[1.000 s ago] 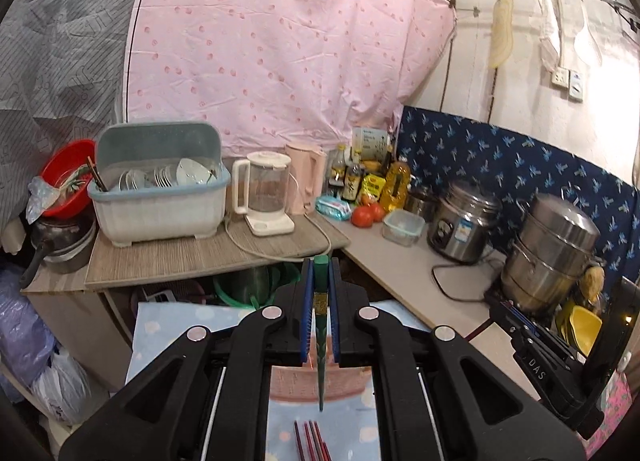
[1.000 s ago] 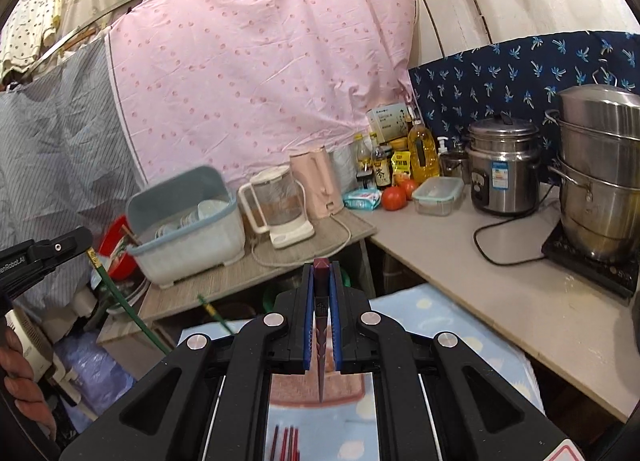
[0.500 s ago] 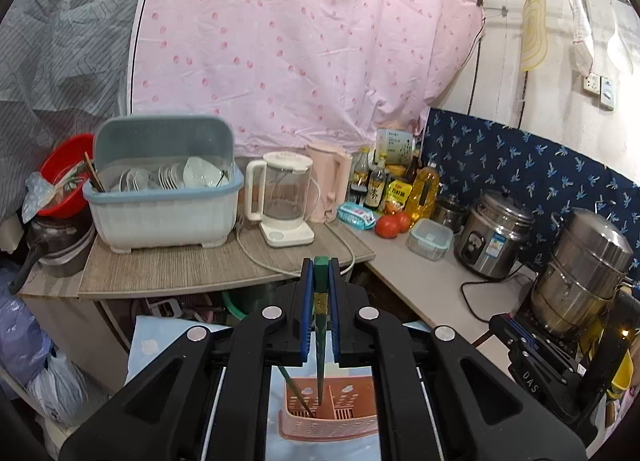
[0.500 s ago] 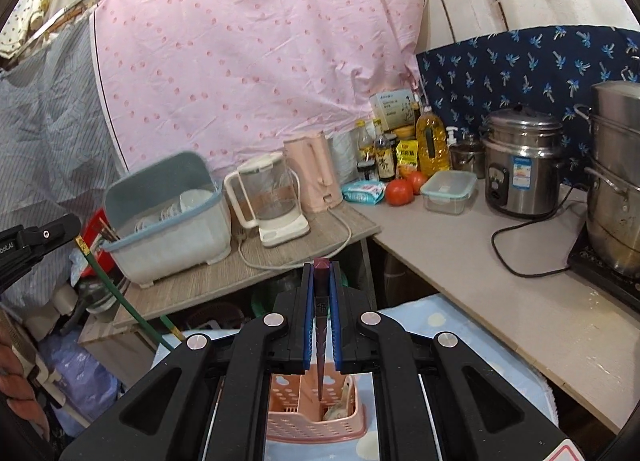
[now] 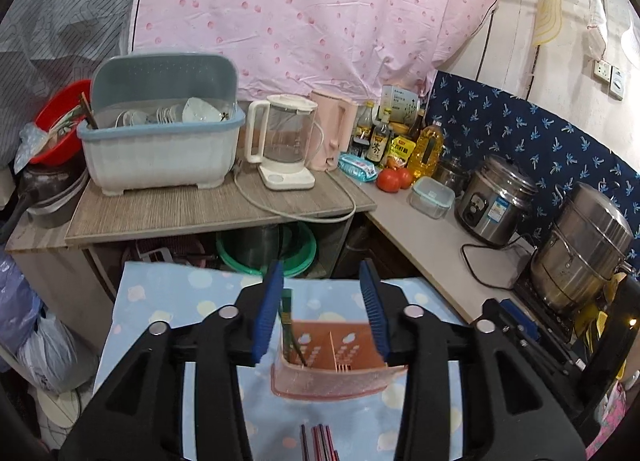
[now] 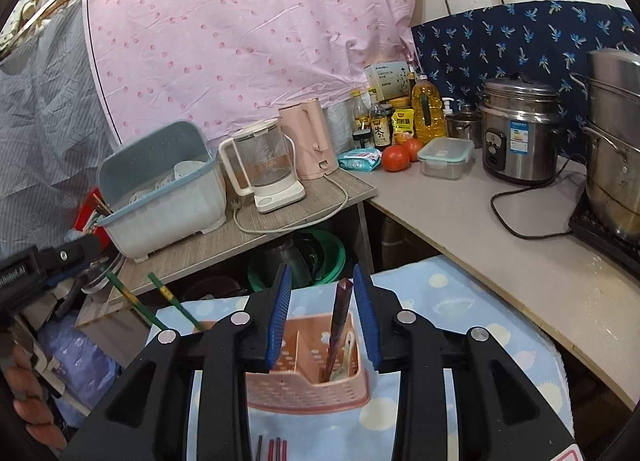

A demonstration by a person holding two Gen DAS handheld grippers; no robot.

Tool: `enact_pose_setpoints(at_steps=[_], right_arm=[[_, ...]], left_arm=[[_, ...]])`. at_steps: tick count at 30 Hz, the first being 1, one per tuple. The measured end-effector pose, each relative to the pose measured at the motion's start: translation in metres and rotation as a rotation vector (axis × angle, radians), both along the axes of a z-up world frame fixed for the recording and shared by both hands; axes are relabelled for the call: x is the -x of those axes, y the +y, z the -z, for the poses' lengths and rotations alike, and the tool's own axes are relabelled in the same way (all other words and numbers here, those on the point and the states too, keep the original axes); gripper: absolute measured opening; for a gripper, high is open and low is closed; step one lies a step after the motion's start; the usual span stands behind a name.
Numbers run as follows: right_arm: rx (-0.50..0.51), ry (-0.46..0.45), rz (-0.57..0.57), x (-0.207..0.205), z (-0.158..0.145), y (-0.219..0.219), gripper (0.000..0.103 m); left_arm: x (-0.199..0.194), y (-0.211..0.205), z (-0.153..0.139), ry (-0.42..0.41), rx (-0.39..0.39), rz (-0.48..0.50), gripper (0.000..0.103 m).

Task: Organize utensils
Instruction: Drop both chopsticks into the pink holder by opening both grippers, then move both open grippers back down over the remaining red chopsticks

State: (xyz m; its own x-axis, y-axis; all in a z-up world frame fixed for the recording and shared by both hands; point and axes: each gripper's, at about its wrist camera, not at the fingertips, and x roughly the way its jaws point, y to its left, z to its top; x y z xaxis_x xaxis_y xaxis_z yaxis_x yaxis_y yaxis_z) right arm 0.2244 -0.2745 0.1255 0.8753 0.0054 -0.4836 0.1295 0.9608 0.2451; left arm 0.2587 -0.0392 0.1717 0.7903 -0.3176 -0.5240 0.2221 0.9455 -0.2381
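Green chopsticks [image 5: 289, 325] and a dark red chopstick [image 6: 339, 325] stand in separate compartments of the pink holder [image 6: 306, 377], sorted by colour, directly beneath the left gripper [image 5: 323, 315] and right gripper [image 6: 323, 315], both spread wide, gripping nothing.

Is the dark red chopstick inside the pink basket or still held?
Inside. The dark red chopstick stands in the pink basket, between the open right tongs.
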Motion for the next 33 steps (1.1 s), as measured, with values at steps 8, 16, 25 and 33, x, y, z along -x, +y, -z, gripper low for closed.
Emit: enact_pose_setpoints(at_steps=[8,16,25,33], right_arm=[[-0.023,0.018,0.014,0.055,0.016,0.002,0.037],[-0.058,0.038,0.01,0.109,0.031,0.006,0.038],[-0.063,0.148,-0.021,0.169,0.077,0.024,0.038],[-0.066,0.298,-0.061,0.209,0.136,0.045,0.038]], left_arm=[[0.041,0.004,0.04,0.092,-0.026,0.029,0.041],[0.09,0.015,0.075,0.174,-0.003,0.055,0.041],[0.157,0.013,0.133,0.304,-0.047,0.117,0.041],[0.203,0.013,0.196,0.421,-0.118,0.156,0.041]])
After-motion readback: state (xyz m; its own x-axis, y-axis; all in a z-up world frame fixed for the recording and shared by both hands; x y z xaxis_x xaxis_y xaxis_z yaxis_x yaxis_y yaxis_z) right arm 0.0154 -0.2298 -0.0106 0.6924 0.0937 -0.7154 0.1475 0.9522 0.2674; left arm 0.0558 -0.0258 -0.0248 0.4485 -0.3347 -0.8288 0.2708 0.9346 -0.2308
